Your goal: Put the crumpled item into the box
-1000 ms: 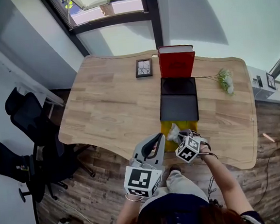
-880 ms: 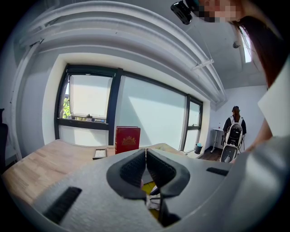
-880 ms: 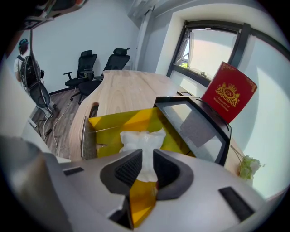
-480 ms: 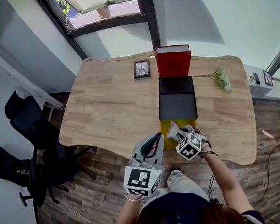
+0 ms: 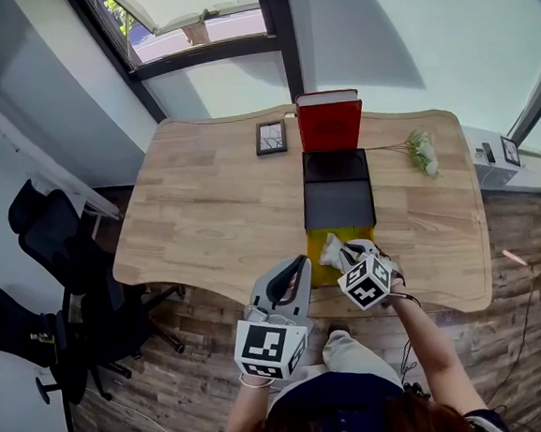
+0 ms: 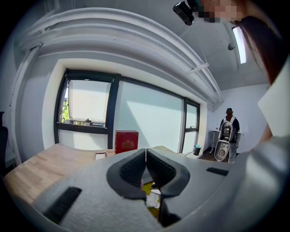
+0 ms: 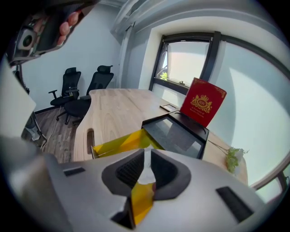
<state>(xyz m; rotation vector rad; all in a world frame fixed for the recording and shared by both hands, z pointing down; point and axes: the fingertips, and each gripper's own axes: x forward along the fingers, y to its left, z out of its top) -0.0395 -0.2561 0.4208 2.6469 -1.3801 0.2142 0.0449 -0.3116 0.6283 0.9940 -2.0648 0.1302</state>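
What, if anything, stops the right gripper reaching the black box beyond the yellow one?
Probably nothing, so yes. The right gripper, shut on the crumpled white item, hangs over the yellow box; the black box lies directly beyond, open-topped, with nothing between. The left gripper is off to the side.

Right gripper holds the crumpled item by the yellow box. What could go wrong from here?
The right gripper pinches only a thin strip of the crumpled item, so it might slip out early. The yellow box sits at the near edge of the table; a stray drop could land on the floor.
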